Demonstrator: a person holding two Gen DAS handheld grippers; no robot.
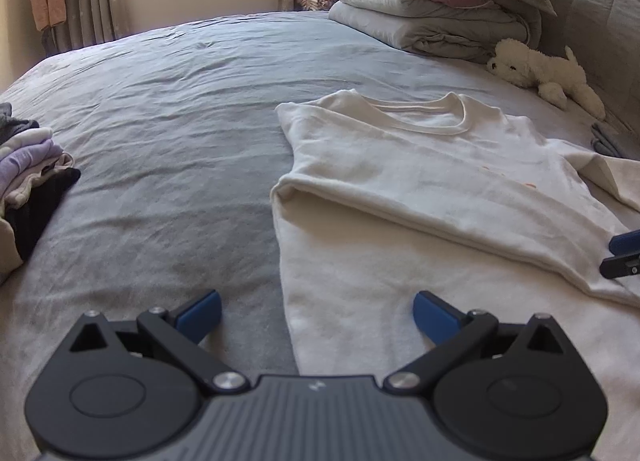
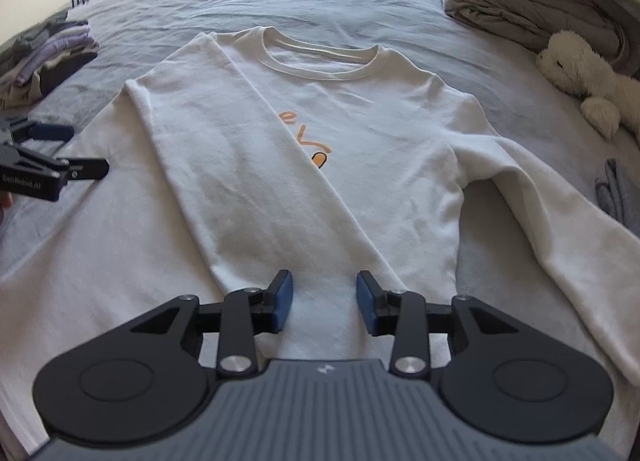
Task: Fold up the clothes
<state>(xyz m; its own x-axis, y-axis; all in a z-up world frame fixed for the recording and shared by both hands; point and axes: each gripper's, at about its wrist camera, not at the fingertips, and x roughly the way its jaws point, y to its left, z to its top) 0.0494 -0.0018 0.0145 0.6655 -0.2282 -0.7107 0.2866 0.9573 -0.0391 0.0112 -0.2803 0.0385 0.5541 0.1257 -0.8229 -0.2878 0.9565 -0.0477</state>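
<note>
The cream long-sleeved sweatshirt with an orange chest print (image 2: 360,133) lies face up on the blue-grey sheet of the bed (image 1: 160,109), its round neckband pointing toward the stack of folded grey quilts (image 1: 432,1) at the head of the bed. One sleeve is already laid diagonally across the sweatshirt's body, covering part of the print, while the other sleeve (image 2: 552,245) is spread out to the side of the sweatshirt. So the fold looks about a third done, with the first sleeve in and the second one waiting. The right gripper (image 2: 324,303) hovers over the sweatshirt's hem end, its blue-padded fingers (image 2: 282,303) parted and holding nothing. The left gripper (image 1: 316,315) sits at the sweatshirt's other side edge, fingers spread wide and empty too. The next move probably calls for the right gripper to shift toward the free sleeve, pinch it near the cuff, and carry it over the sweatshirt's body. A white plush dog (image 2: 580,77) and a pile of folded clothes (image 2: 44,57) lie well apart from the sweatshirt.
</note>
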